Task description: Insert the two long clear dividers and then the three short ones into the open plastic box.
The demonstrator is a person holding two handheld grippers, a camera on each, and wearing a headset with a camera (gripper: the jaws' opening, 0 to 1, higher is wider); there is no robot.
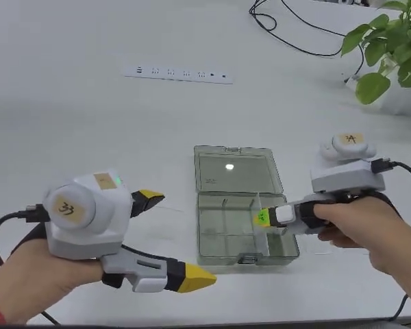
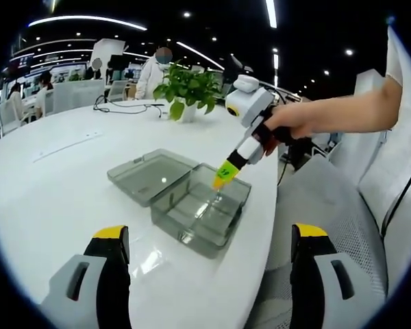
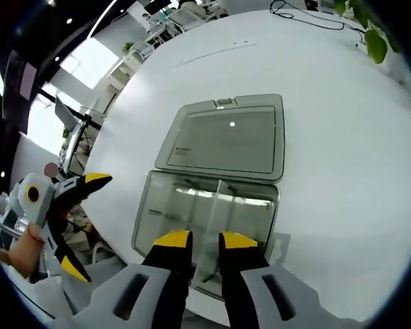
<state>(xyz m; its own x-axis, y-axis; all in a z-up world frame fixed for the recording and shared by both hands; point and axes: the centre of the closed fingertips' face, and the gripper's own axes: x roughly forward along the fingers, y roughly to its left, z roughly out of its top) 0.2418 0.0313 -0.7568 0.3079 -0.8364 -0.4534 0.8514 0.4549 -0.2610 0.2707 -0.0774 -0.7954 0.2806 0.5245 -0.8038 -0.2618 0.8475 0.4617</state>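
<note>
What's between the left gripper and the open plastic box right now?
Only bare white table. In the head view, the stretch from the open left gripper to the plastic box has nothing lying on it.

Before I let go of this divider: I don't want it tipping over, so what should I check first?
1. Lid open and lying flat behind the box: ok.
2. Clear divider standing in the box between the fingers of the right gripper: ok.
3. Divider pushed fully down into its slots: cannot tell, it is clear plastic against clear plastic.
4. Fingers clamped on the divider or only astride it: cannot tell.
5. Left gripper open and apart from the box: ok.
6. Box steadied against a nudge: not ok, the left gripper hovers beside it and nothing holds it.
</note>
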